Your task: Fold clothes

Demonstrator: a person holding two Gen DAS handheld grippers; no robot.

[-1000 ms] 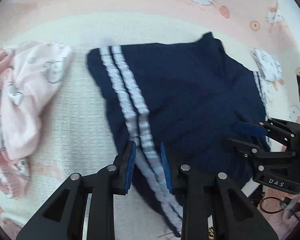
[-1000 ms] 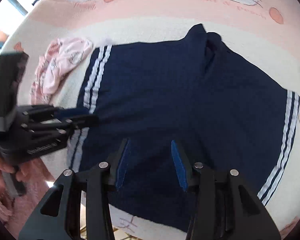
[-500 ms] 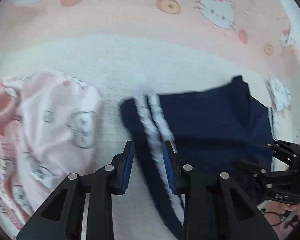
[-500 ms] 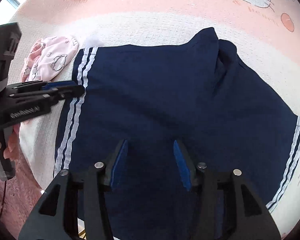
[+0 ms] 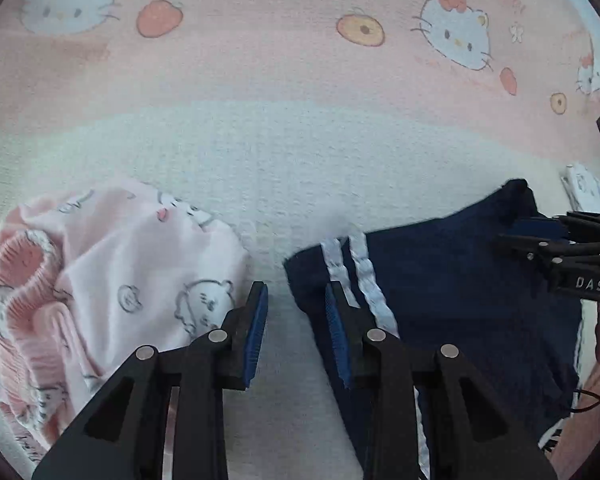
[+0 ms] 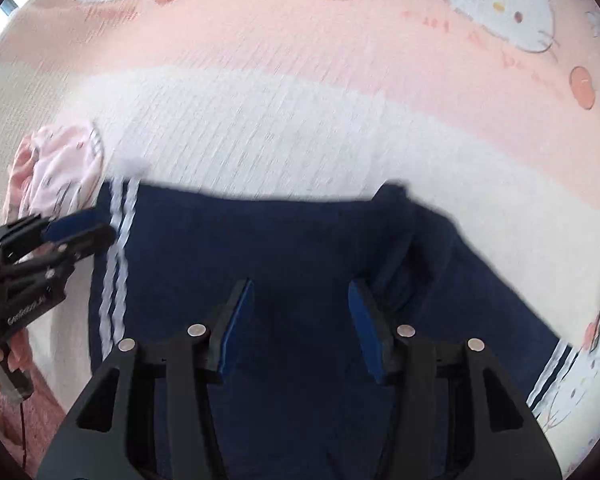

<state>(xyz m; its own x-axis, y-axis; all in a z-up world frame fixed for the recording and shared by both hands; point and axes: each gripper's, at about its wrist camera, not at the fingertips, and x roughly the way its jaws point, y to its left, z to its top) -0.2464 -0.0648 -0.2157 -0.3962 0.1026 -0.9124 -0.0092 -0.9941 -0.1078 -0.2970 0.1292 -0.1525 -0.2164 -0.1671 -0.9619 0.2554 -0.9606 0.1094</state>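
Navy shorts with white side stripes lie spread flat on the bedspread; they also show in the left wrist view. My left gripper is open and empty, low at the shorts' far left corner, its right finger over the striped edge. My right gripper is open and empty above the middle of the shorts, near the raised crotch fold. Each gripper shows in the other's view: the left, the right.
A crumpled pink printed garment lies just left of the shorts, close to my left gripper; it also shows in the right wrist view. The pink and white Hello Kitty bedspread stretches beyond. A white printed item lies at far right.
Both grippers have moved forward toward the far edge of the shorts. The left one went from the striped side edge to the far left corner. Both stayed open.
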